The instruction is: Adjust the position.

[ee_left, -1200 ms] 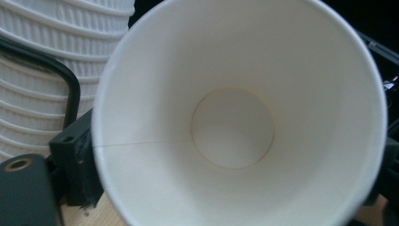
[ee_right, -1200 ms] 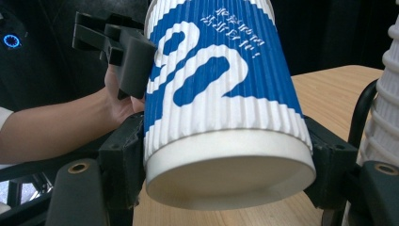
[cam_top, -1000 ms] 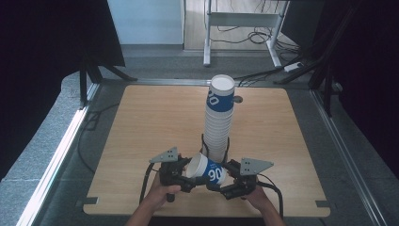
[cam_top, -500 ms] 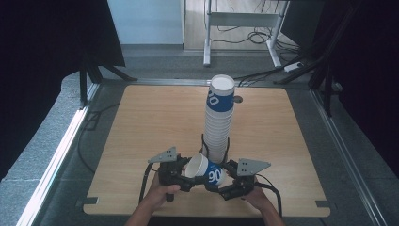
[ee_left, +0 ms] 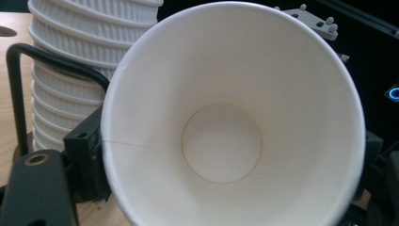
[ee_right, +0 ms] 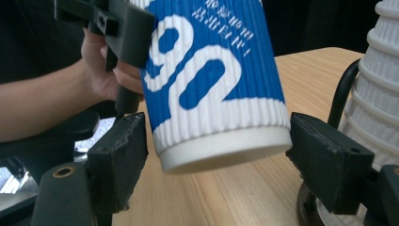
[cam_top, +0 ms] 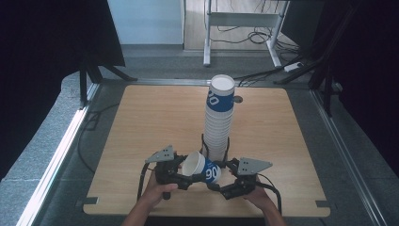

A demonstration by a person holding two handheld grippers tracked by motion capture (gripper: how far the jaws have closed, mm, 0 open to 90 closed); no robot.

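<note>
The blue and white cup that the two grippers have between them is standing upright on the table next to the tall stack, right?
Not quite. The cup is tipped on its side between the grippers, its open mouth facing the left gripper, as the high view shows. It is blue and white, and it is next to the tall stack.

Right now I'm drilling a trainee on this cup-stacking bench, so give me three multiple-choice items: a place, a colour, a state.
1. The cup stack stands: A in the black wire holder; B on the floor; C at the table's left edge.
2. The loose cup is printed: A red; B blue; C green.
3. The right claw has its jaws: A pressing the cup; B flanking it with gaps; C shut on nothing.
Answers: A, wire rises around its foot; B, blue band with white figures; B, the jaws have just been opening and gaps show beside the base.
</note>
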